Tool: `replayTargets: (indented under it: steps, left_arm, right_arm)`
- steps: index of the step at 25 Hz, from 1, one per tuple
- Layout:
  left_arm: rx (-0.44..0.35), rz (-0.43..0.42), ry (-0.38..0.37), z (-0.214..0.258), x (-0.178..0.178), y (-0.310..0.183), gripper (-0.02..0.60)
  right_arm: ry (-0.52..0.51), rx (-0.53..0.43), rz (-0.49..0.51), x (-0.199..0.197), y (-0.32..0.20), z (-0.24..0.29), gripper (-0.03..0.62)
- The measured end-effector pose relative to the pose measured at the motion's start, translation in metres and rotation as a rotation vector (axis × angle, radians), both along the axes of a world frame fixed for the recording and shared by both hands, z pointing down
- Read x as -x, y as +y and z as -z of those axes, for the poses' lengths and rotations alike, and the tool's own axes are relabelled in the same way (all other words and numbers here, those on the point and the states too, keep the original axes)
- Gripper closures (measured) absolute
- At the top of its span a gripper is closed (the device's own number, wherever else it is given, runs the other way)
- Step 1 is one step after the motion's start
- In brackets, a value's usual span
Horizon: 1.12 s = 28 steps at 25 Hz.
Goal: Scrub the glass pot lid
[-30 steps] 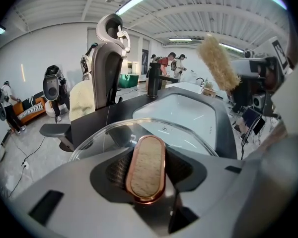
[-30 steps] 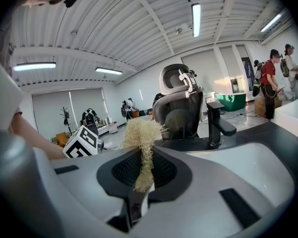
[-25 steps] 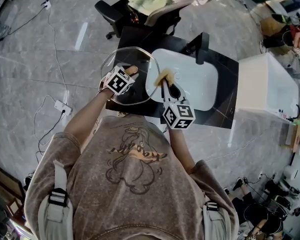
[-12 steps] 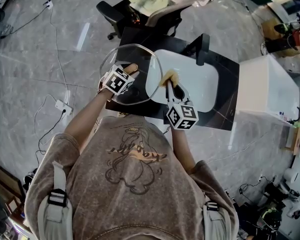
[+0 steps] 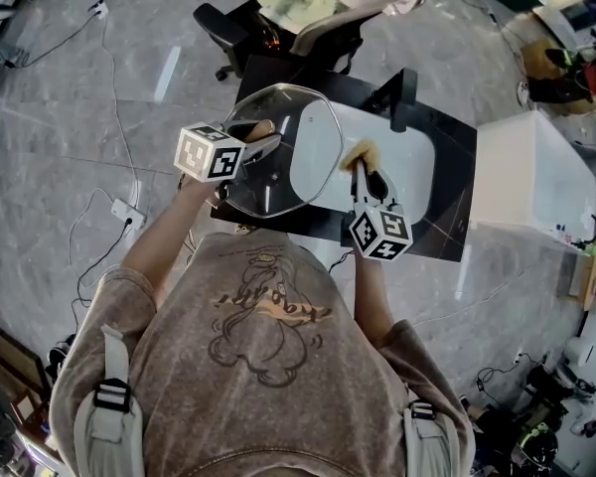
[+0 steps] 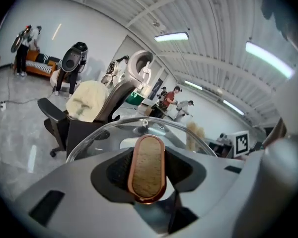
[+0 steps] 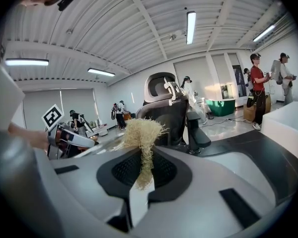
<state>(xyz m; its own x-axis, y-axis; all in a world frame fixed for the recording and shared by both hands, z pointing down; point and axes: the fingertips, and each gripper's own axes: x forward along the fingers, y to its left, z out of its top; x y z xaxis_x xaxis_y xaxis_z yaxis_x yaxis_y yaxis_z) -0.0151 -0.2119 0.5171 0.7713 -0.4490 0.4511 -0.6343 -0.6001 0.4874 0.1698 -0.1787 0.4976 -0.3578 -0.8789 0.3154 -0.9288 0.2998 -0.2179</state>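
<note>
The glass pot lid (image 5: 288,157) is held tilted on edge over the left end of the white sink (image 5: 417,172). My left gripper (image 5: 260,137) is shut on the lid's oval wooden handle (image 6: 148,162), which has a copper rim. The lid's glass (image 6: 109,133) curves up behind the handle. My right gripper (image 5: 362,172) is shut on a straw-coloured fibre scrubber (image 5: 359,153) just right of the lid's edge. In the right gripper view the scrubber (image 7: 140,133) sticks up from the jaws. I cannot tell whether it touches the glass.
A black faucet (image 5: 401,95) stands at the sink's far edge on the black counter (image 5: 447,222). An office chair (image 5: 298,18) stands beyond the counter. A white cabinet (image 5: 526,172) stands to the right. Cables (image 5: 119,197) lie on the floor at left.
The left gripper has raised and tipped the lid more upright and toward the sink. The right gripper has moved right and a little away with the scrubber.
</note>
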Motion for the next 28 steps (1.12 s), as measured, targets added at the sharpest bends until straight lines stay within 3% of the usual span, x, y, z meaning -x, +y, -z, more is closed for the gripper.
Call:
replayTargets:
  steps: [9, 15, 20, 28]
  left_arm:
    - [0.182, 0.067, 0.500, 0.038, 0.003, 0.007, 0.399]
    - [0.348, 0.097, 0.849, 0.048, 0.004, 0.016, 0.399]
    - [0.387, 0.104, 0.959, 0.053, 0.004, 0.023, 0.399]
    - [0.387, 0.101, 0.962, 0.052, -0.001, 0.027, 0.399]
  right_arm:
    - [-0.010, 0.003, 0.047, 0.023, 0.004, 0.000, 0.551]
    - [-0.004, 0.002, 0.065, 0.030, 0.005, 0.000, 0.553]
    - [0.001, -0.001, 0.080, 0.035, 0.007, 0.003, 0.551]
    - [-0.018, -0.045, 0.140, 0.054, 0.006, 0.027, 0.551]
